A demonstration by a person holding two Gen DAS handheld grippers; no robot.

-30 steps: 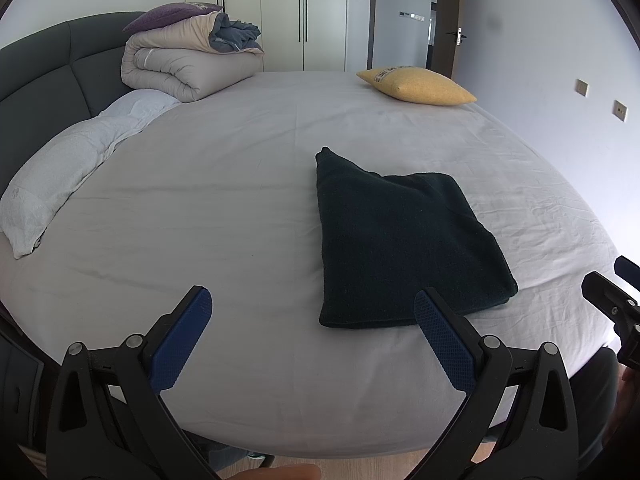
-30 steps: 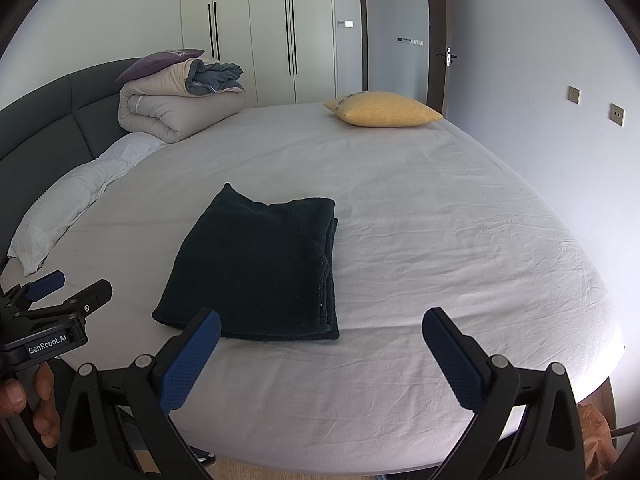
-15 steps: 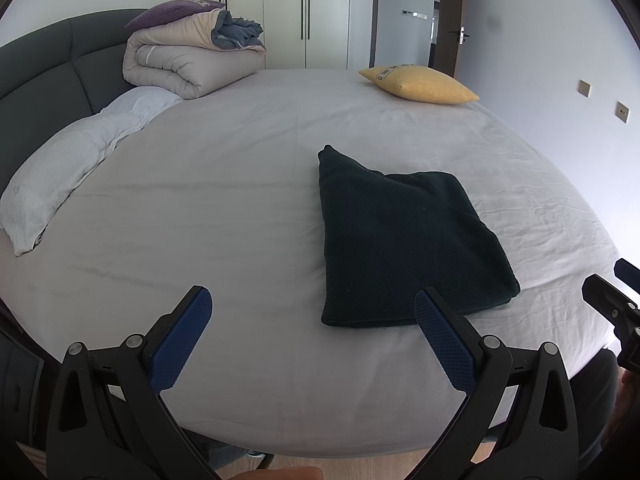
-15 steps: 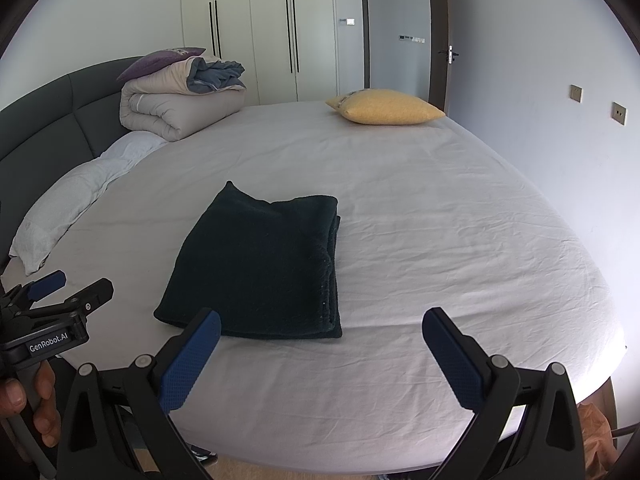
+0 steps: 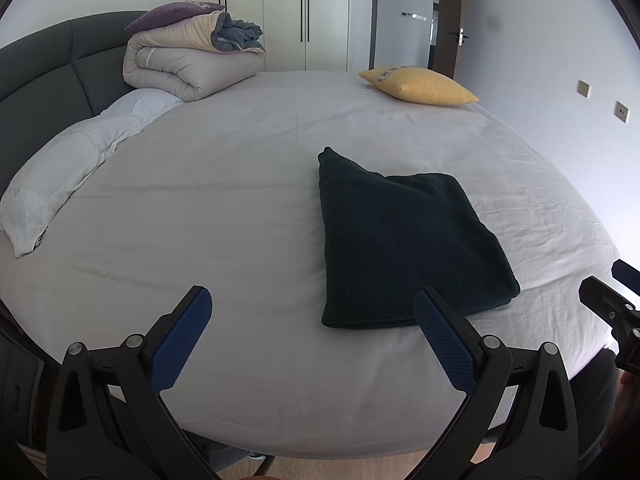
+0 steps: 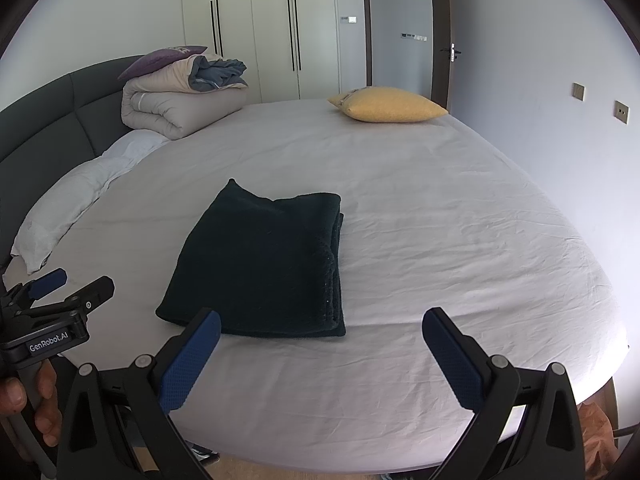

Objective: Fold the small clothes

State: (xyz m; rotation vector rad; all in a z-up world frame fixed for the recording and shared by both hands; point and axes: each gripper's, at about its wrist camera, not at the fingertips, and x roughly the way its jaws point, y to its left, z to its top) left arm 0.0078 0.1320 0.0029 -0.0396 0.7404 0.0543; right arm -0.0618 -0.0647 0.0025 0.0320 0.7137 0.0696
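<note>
A: What fills most of the view?

B: A wide bed with a pale grey sheet [image 5: 240, 200], its dark grey padded headboard [image 5: 44, 76] curving along the left. Far left on it sits a rolled beige duvet [image 5: 188, 68] with a purple cushion [image 5: 172, 12] on top, and a long white pillow [image 5: 68, 172] lies along the left edge.

A: And further back?

B: A mustard-yellow cushion [image 6: 390, 105] rests at the far right of the bed, before cream wardrobe doors [image 6: 280, 32] and a dark-framed doorway [image 6: 400, 28].

A: Where is the garment?

B: The dark green knitted garment, folded into a thick rectangle [image 6: 264, 260], lies flat near the near edge of the bed, with its stacked layers showing along its right side.

A: The tools?

B: The left gripper [image 5: 312, 312] hovers over the near edge, blue-padded fingers [image 5: 182, 338] spread wide and holding nothing; the garment sits just beyond its right finger. The right gripper [image 6: 322, 334] is likewise splayed and empty, the garment just beyond its left finger. In the right wrist view a hand [image 6: 24, 396] grips the left tool's handle.
</note>
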